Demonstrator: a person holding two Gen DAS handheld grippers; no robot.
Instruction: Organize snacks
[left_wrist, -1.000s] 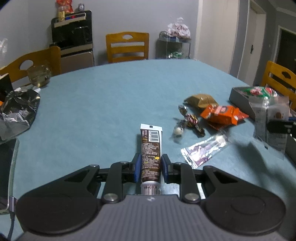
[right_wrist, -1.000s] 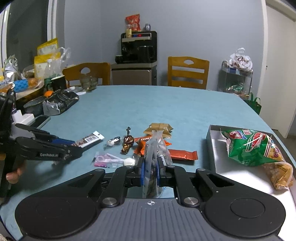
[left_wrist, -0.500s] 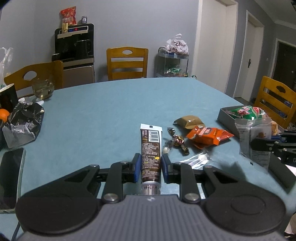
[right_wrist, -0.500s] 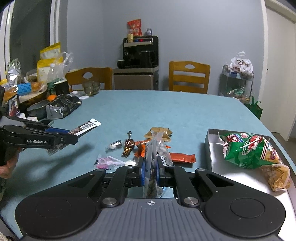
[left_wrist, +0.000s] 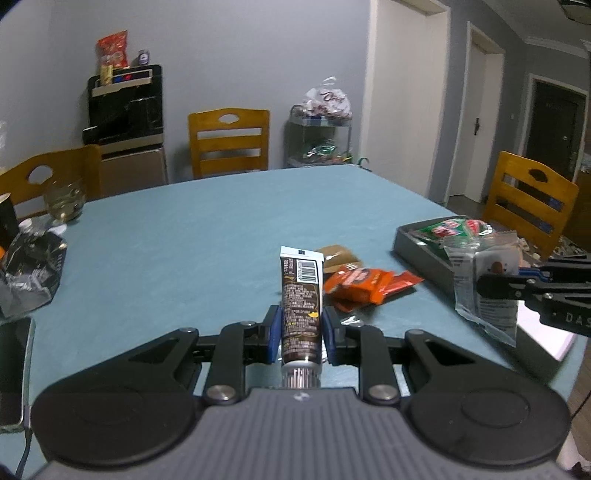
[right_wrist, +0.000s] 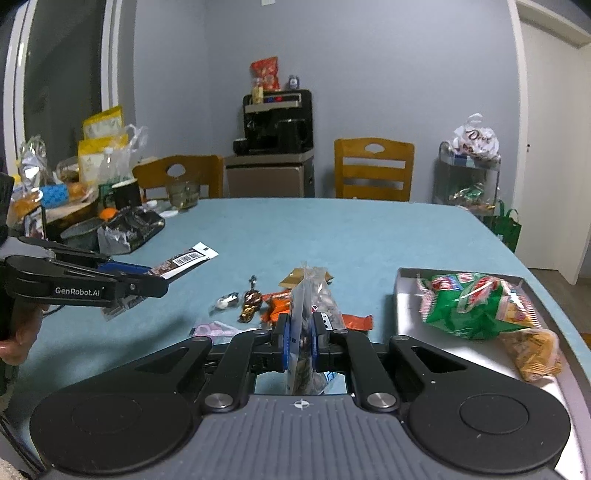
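1. A black coffee machine (right_wrist: 277, 122) stands by the wall.
2. Two yellow wooden chairs (right_wrist: 373, 168) wait behind the blue table (right_wrist: 332, 229).
3. A phone (left_wrist: 13, 365) lies on the table's edge.
4. A glass bowl (left_wrist: 65, 199) sits far back.

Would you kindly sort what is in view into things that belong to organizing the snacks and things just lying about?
Job: brown tube in left gripper; clear packet in right gripper; orange packets; wrapped candies; grey tray; green bag.

Lying about: phone; glass bowl; black cup; chairs.

"GenRobot.AI" stands on the left hand-held gripper (right_wrist: 147, 275) (white lettering); "DAS" shows on the right hand-held gripper (left_wrist: 480, 286).
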